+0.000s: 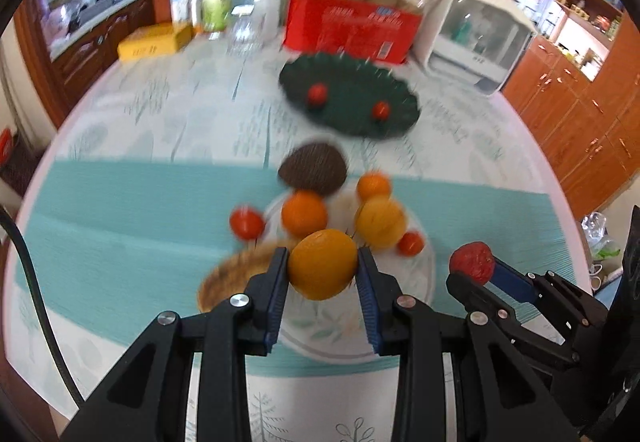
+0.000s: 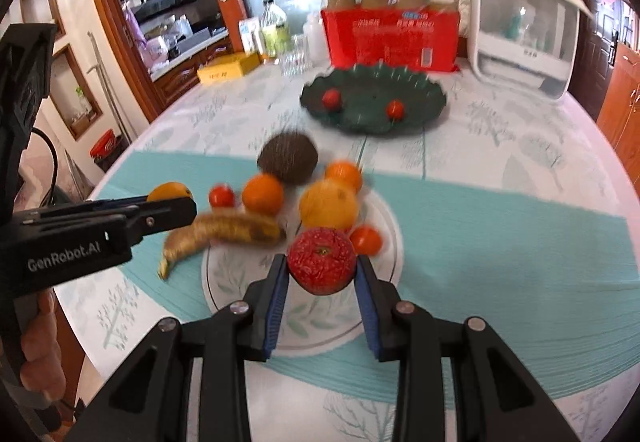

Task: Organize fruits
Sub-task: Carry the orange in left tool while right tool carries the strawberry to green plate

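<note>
Left wrist view: the left gripper (image 1: 323,269) clamps an orange (image 1: 322,264) above the white plate (image 1: 426,274), beside a banana (image 1: 240,274); the green tray (image 1: 350,97) lies beyond. Right wrist view: the right gripper (image 2: 322,274) clamps a wrinkled red fruit (image 2: 321,260) over the same plate, near a coconut (image 2: 287,158).
</note>
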Demonstrator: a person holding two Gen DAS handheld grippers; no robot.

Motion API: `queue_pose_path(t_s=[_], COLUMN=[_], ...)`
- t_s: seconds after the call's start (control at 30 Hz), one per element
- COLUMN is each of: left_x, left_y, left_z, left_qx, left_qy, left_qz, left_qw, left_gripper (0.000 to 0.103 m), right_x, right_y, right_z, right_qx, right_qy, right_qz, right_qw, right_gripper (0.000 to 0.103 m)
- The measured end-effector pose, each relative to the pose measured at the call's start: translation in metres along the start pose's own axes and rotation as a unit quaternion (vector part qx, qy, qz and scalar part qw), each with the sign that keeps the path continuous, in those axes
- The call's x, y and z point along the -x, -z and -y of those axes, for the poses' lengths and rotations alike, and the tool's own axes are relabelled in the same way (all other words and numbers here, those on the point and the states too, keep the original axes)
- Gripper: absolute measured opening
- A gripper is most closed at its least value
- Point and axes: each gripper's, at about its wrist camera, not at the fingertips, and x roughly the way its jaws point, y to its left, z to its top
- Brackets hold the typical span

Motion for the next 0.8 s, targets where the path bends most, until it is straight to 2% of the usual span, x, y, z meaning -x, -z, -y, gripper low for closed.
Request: queue_pose_path(t_s=[0.23,0.43,0.5,0.67,0.8], left_x=[0.050,0.075,0.081,0.075,0.049], left_y=[-0.085,-0.160,-0.185,-0.230,-0.253], left_z=[0.021,0.028,0.030,0.029,0.027], left_qx=[-0.061,-0.095,-0.113,-0.131,-0.136], left_qy=[0.009,0.005,-0.007,-0.022,-0.020], left_qz=[0.029,0.042,0.056,0.071,0.064], left_qw=[0.9977,0.9945,0.9920,0.9885,0.9884], left_gripper=[0.032,0.032,0.032,0.032,0.032], right_x=[0.048,0.076,0.082,0.081,0.061], right_y=[-0.087,-0.168,-0.192,-0.242,-0.261], right_z=[0.009,0.012,0.011,0.008,0.012], right_qx=[-0.012,-0.005,-0.002,0.013,0.009], right_qy=[0.005,0.016,0.025,0.046,0.056], right_qz=[0.037,0.070,0.084,0.108,0.103], right_qw=[0.999,0.997,0.996,0.993,0.993], right_gripper=[0.034,0.034,0.034,0.034,0.034])
